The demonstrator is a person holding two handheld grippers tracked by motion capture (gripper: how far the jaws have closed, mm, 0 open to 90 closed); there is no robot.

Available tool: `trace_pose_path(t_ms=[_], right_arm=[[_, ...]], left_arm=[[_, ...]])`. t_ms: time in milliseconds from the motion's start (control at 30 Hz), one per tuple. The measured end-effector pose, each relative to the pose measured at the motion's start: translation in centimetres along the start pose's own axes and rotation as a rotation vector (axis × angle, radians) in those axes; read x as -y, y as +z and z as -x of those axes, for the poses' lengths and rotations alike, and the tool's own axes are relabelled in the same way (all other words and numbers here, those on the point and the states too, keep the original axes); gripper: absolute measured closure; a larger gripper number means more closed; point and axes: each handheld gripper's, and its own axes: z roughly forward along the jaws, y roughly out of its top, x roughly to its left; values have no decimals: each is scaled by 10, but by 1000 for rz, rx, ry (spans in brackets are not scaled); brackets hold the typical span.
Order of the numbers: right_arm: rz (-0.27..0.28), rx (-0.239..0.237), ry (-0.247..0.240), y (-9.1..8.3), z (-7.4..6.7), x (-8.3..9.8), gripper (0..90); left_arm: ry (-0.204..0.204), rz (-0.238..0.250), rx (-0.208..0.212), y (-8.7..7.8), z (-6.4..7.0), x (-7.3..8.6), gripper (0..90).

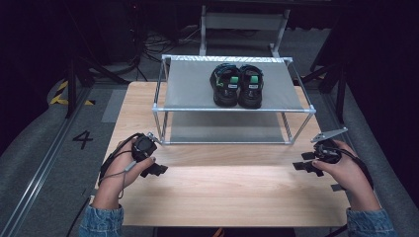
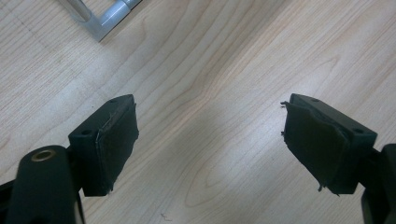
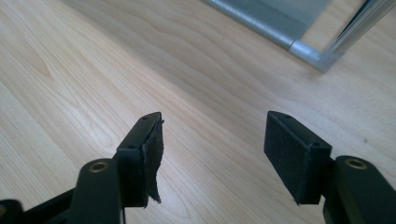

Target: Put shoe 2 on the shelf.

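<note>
Left gripper (image 1: 157, 169): held low over the table (image 1: 222, 192) at its left side, just in front of the rack's near-left leg; jaws spread wide in the left gripper view, nothing between them but bare wood; a frayed pad (image 2: 116, 140) is seen on one jaw.

Right gripper (image 1: 302, 165): held over the right side of the table, jaws pointed inward toward the middle; jaws stand wide apart in the right gripper view, nothing gripped; the rack's corner joint (image 3: 310, 51) is glimpsed beyond them.

Shoes (image 1: 237, 85): a dark pair with green tabs, set side by side and touching on the upper shelf of the rack (image 1: 232, 109); toes turned toward the person, heels toward the far edge.

Key relation: the pair lies forward of and above both grippers, well apart from each; the long axis of each shoe runs near-to-far, so a grip across the width would be taken from the side; the pair is seated slightly right of the shelf's middle, so the right gripper is judged marginally nearer, though neither is close.

Coming move, as judged: a lift and forward reach over the front rail is called for before any closing of jaws.
</note>
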Motion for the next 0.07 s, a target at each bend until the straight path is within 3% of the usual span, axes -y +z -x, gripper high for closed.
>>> trace_pose_path(t_ms=[67], right_arm=[[-24, 7, 2, 3, 0, 1, 377]], left_arm=[[-1, 1, 3, 0, 0, 0, 183]])
